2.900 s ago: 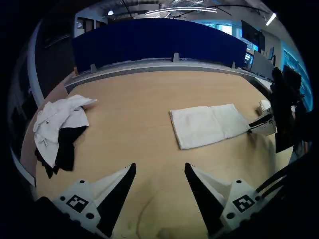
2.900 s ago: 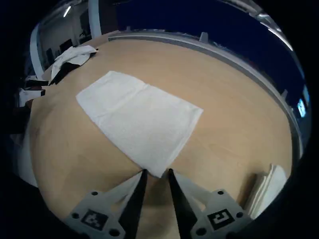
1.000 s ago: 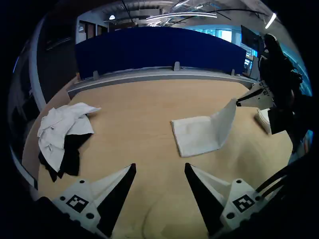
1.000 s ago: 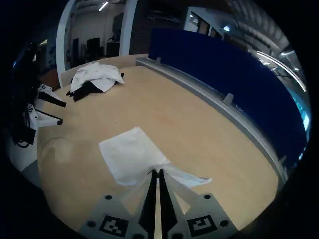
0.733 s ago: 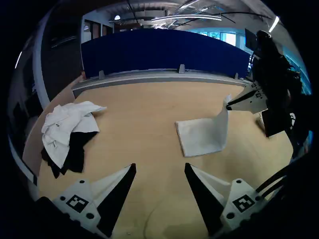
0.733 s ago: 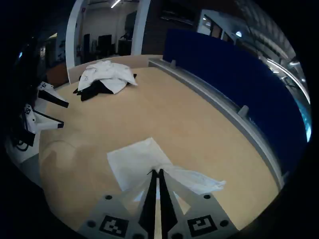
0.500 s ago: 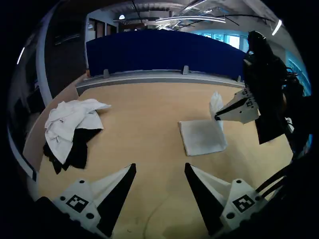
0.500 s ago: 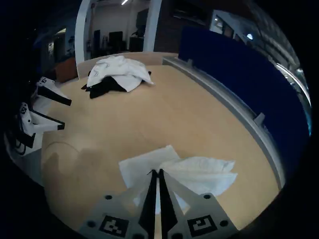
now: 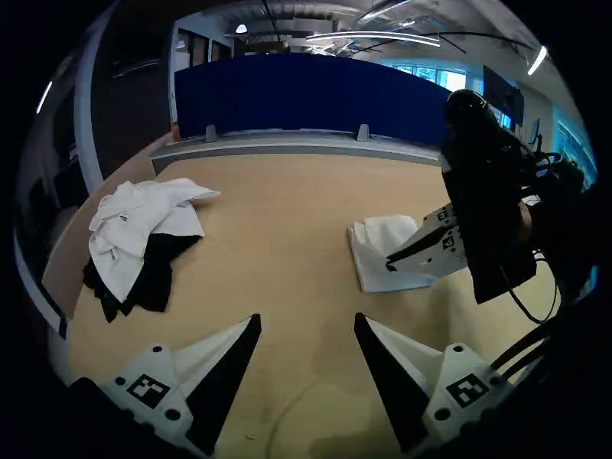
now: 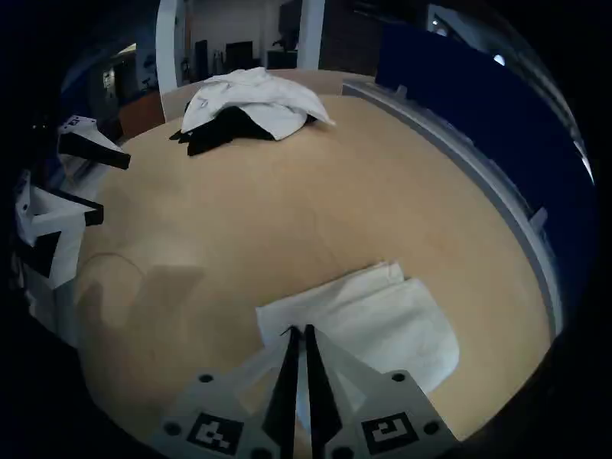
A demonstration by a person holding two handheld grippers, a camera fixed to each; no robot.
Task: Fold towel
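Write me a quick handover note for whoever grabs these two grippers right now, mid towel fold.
Left gripper: open, holding nothing, hovering over the table away from the towel.
Right gripper: shut on the towel's near edge, low at the table.
The towel lies doubled over; a pile of clothes sits at the far end.
Done: one fold laid over.
Left: release, check the edges line up, fold again if wanted.

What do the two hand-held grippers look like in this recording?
The left hand-held gripper and right hand-held gripper both have white bodies, black pointed fingers and square black-and-white markers. In the left gripper view, the right one has a black housing and cables.
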